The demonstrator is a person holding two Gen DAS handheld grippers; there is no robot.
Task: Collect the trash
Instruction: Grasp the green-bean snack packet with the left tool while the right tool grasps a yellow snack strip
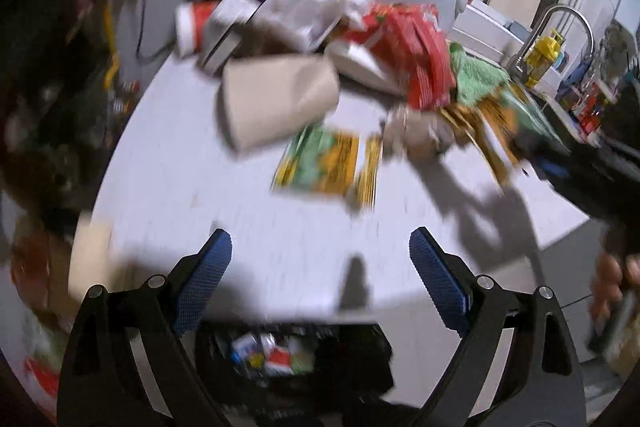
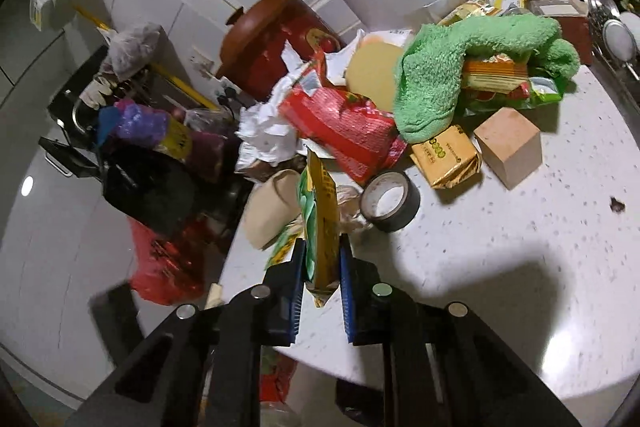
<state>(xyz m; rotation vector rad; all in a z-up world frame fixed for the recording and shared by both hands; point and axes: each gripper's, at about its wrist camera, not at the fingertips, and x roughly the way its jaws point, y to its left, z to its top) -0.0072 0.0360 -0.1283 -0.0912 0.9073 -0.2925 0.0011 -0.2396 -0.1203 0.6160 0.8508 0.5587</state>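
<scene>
The right gripper (image 2: 322,269) is clamped on a flat, crinkly yellow-and-green snack wrapper (image 2: 318,223), held on edge just above the speckled white countertop (image 2: 500,247). The left gripper (image 1: 320,267) hangs with jaws spread wide and nothing between them, over the counter's edge and a dark bin (image 1: 280,351) already holding wrappers. This looks like the carry step: next, swing the wrapper over that bin and release. More remains: a glossy red packet (image 2: 348,131), crumpled tissue (image 2: 268,135), a beige paper cup (image 2: 268,211).
</scene>
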